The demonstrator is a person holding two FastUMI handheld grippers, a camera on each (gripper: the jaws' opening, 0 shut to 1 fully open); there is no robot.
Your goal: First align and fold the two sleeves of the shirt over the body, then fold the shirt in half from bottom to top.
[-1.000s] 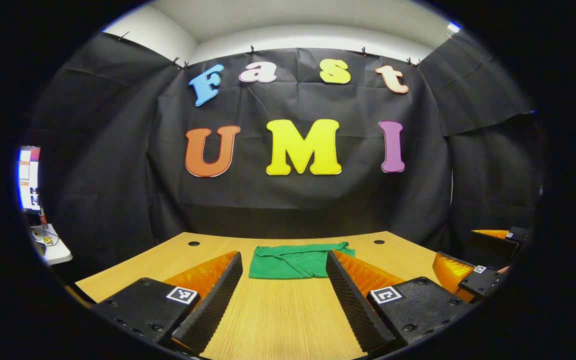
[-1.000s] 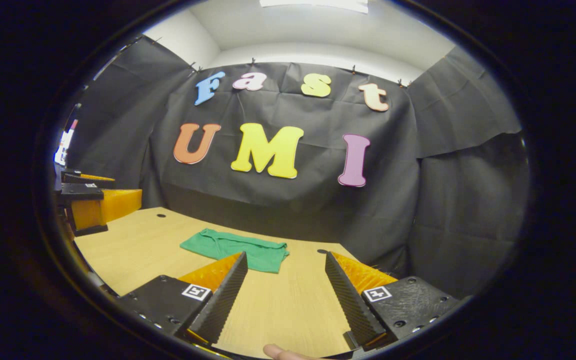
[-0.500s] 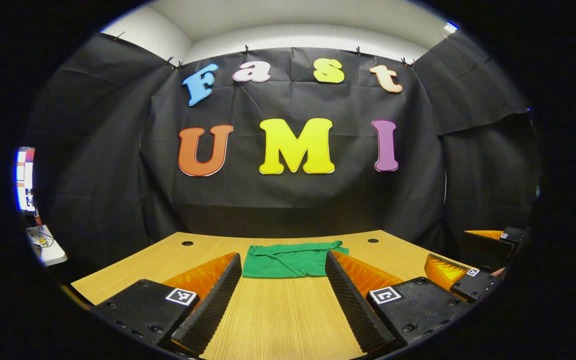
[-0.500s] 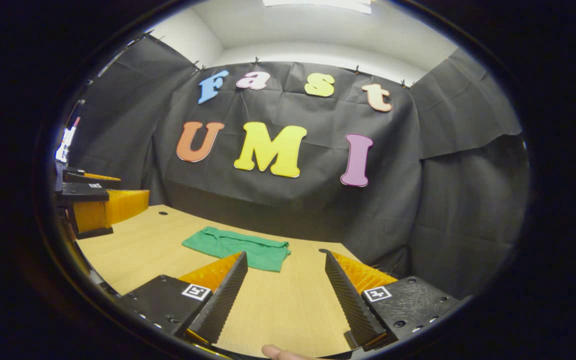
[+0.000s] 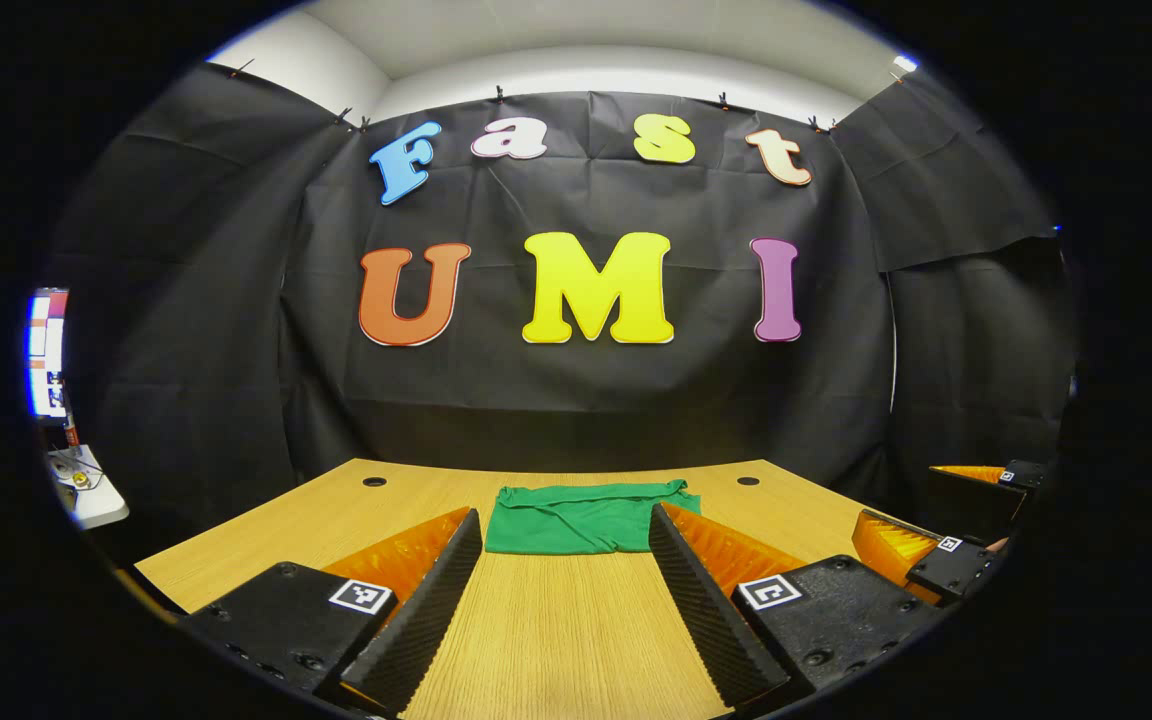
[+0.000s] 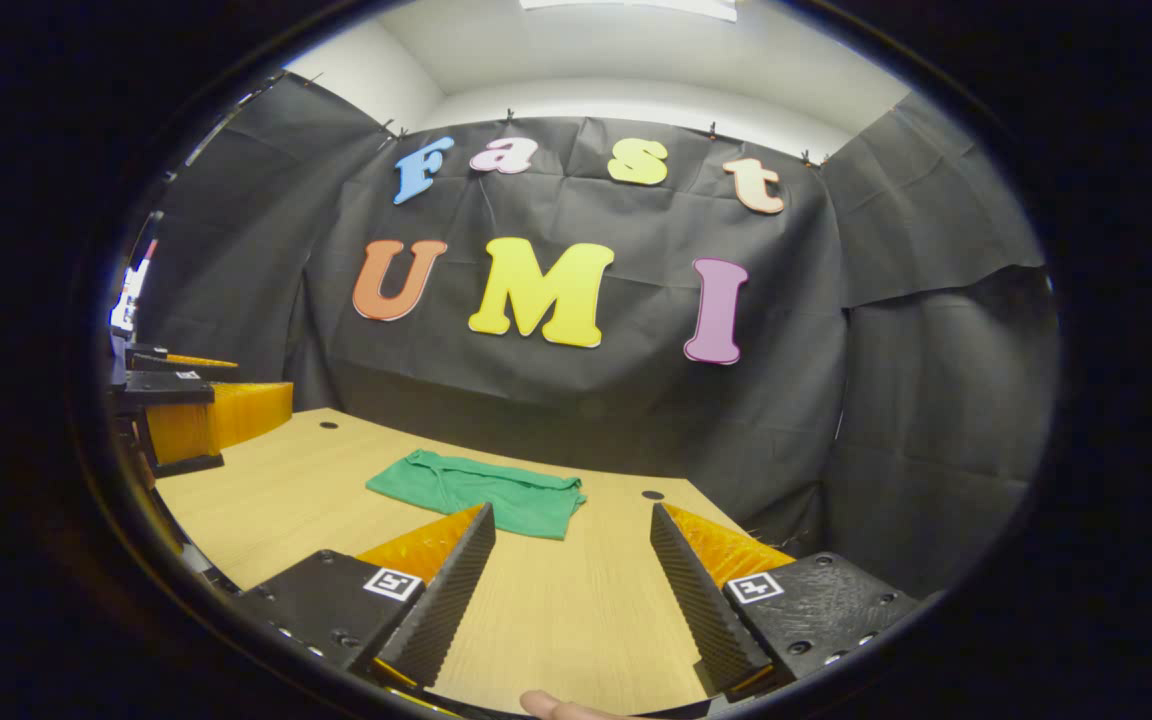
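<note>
A green shirt (image 5: 581, 518) lies folded into a flat rectangle at the far middle of the wooden table (image 5: 556, 630). In the right gripper view the same shirt (image 6: 476, 493) sits left of centre. My left gripper (image 5: 564, 530) hangs open over the near part of the table, short of the shirt, nothing between its fingers. My right gripper (image 6: 568, 520) is open too, with bare table between its fingers and the shirt ahead to its left. The right gripper (image 5: 936, 535) also appears at the right edge of the left gripper view. The left gripper (image 6: 201, 405) appears at the left edge of the right gripper view.
Two small round holes (image 5: 374, 481) (image 5: 748, 481) mark the table's far corners. A small white stand with a screen (image 5: 48, 352) above it is beyond the table's left edge. A fingertip (image 6: 551, 706) shows at the bottom of the right gripper view.
Both grippers stay open and have drawn back a little from the folded shirt, with small shifts of view. The shirt has not moved.
</note>
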